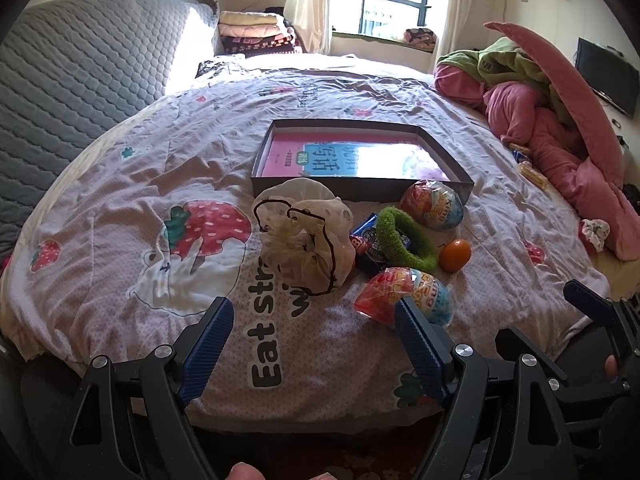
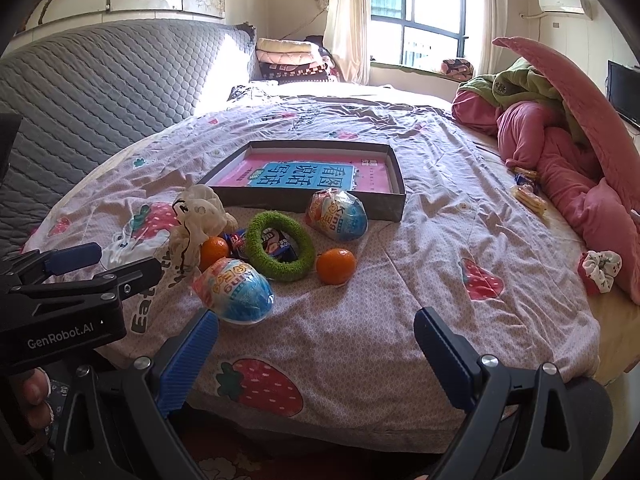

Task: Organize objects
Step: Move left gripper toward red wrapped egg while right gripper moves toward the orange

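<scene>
Toys and snacks lie in a loose cluster on the bed [image 2: 360, 320], just in front of the shallow dark box [image 2: 312, 200] holding a pink book. Nearest the box sits one wrapped toy egg [image 2: 338, 216]; a green ring [image 2: 280, 250] lies just before it, with a mandarin [image 2: 336, 266] beside the ring. A second egg [image 2: 236, 292] lies farthest from the box. Left hand-held gripper [image 1: 314, 340] and right hand-held gripper [image 2: 316, 354] both hover with jaws spread wide, nothing between them.

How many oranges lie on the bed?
2: one orange right of the green ring, another orange left of it beside the white bag. More may be hidden.
</scene>
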Demonstrator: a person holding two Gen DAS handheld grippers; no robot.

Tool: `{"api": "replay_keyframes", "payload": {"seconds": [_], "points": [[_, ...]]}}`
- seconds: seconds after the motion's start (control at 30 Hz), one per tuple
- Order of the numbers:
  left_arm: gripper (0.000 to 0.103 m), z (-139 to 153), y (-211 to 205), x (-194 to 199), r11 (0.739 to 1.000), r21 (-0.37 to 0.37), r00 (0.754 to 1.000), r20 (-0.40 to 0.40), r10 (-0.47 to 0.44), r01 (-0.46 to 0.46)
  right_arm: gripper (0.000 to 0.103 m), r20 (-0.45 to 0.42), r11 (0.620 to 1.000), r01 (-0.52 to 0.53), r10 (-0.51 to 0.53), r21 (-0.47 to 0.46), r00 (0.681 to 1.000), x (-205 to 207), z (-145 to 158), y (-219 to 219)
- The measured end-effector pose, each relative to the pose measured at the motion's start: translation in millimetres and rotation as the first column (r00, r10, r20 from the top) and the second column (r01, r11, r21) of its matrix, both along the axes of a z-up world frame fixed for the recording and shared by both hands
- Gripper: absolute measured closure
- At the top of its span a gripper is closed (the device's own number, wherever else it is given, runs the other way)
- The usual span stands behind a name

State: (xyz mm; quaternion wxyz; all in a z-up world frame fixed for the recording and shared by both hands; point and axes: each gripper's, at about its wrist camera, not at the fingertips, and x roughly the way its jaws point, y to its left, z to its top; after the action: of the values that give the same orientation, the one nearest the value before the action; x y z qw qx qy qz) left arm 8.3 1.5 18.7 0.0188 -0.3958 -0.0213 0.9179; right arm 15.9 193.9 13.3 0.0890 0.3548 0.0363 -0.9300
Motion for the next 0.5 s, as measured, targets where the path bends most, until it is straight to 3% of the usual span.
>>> {"api": "replay_keyframes", "payload": {"seconds": [0.5], "points": [[0.020, 0.8, 9.8, -1.8, 1.000, 0.005, 1.000, -0.012, -0.022, 0.022, 0.004, -0.002, 1.000, 0.004, -0.004, -0.017, 1.000, 0.3, -3.9, 8.9]]}}
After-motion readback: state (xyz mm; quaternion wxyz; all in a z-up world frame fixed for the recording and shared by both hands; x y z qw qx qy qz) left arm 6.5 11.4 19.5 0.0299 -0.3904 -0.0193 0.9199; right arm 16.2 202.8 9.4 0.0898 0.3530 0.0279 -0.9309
